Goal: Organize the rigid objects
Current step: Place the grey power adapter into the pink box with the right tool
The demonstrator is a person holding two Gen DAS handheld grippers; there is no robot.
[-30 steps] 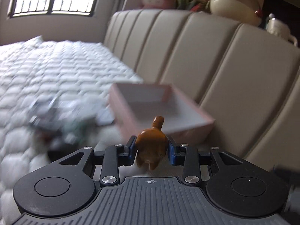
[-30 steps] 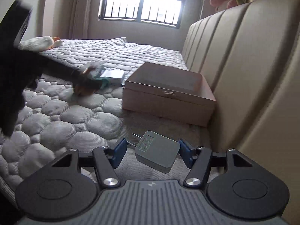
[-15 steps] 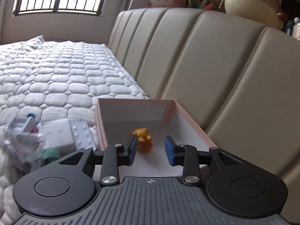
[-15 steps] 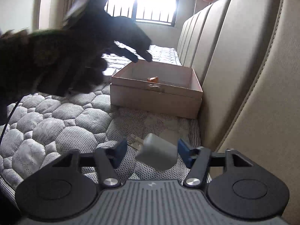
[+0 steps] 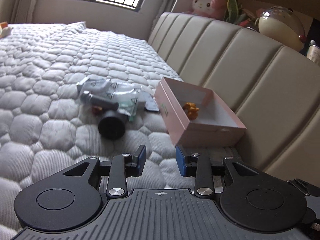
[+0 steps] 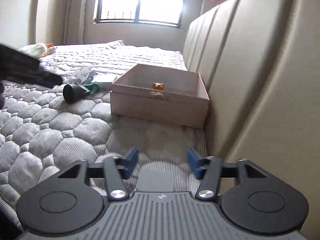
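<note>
The left gripper (image 5: 160, 161) stood with its jaws apart and nothing between them, hanging over the quilted bed (image 5: 50, 92). Just past its right fingertip lay the near corner of the pink box (image 5: 208, 129), which sat on the bed against the padded headboard (image 5: 250, 64). Inside the box, toward its far half, lay the small orange figurine (image 5: 191, 110), well apart from the gripper. Left of the box a heap of things rested on the bed: a black cylinder (image 5: 112, 127) nearest, a crinkled clear packet (image 5: 112, 94) behind it, and a blister strip (image 5: 152, 105) touching the box's side.

The right gripper (image 6: 162, 165) also had its jaws spread wide, gripping nothing. A grey charger block (image 6: 155, 181) lay flat on the bed right at the gripper's base, between and below the two fingers, partly hidden by the gripper body. Farther on stood the pink box with the orange figurine showing over its rim, and at the far left edge the dark sleeve (image 6: 26, 70) of the other arm.

A second earlier the left gripper had clamped the figurine; half a second earlier it had opened over the box with the figurine dropped inside, and now it had drawn back and away. The right gripper had carried the charger block between its fingers in both earlier frames; now the block had slipped down onto the bed.
</note>
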